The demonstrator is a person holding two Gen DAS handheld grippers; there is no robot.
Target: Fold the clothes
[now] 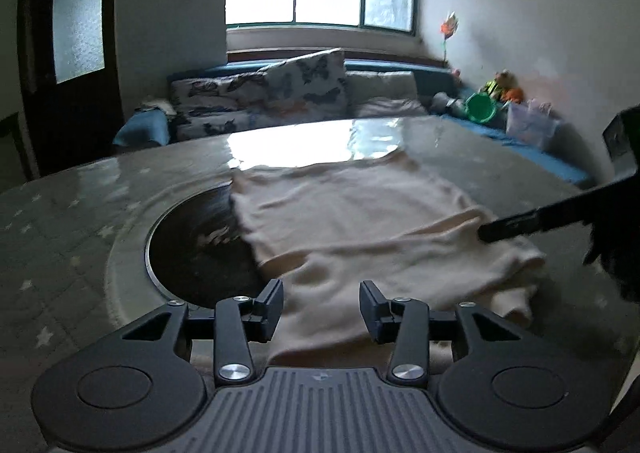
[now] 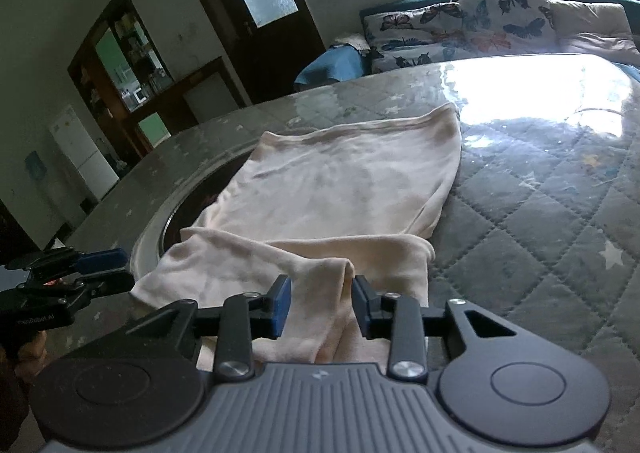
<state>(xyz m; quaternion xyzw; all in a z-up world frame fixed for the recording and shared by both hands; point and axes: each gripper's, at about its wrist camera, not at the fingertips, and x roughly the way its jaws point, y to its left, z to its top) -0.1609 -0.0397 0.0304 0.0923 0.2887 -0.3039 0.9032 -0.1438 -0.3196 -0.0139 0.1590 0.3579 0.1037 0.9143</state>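
A cream garment [image 1: 360, 221] lies flat on the quilted grey table [image 1: 80, 237], its left edge over a dark round recess [image 1: 192, 245]. Its near end is folded over in loose ridges [image 2: 304, 253]. My left gripper [image 1: 322, 305] hovers open over the garment's near edge, with cloth below the gap and not pinched. It also shows at the left in the right wrist view, left gripper [image 2: 112, 269]. My right gripper [image 2: 322, 305] stands open with a raised fold of cloth [image 2: 340, 293] between its fingers, close to the right one. In the left wrist view the right gripper [image 1: 496, 229] rests at the garment's right side.
The table wears a clear shiny cover with star-patterned quilting. Behind it stands a sofa with butterfly cushions [image 1: 304, 89], a green bucket [image 1: 480, 109] and toys at its right end. A dark door [image 2: 256, 1], a cabinet [image 2: 124, 65] and a white fridge [image 2: 84, 157] line the far wall.
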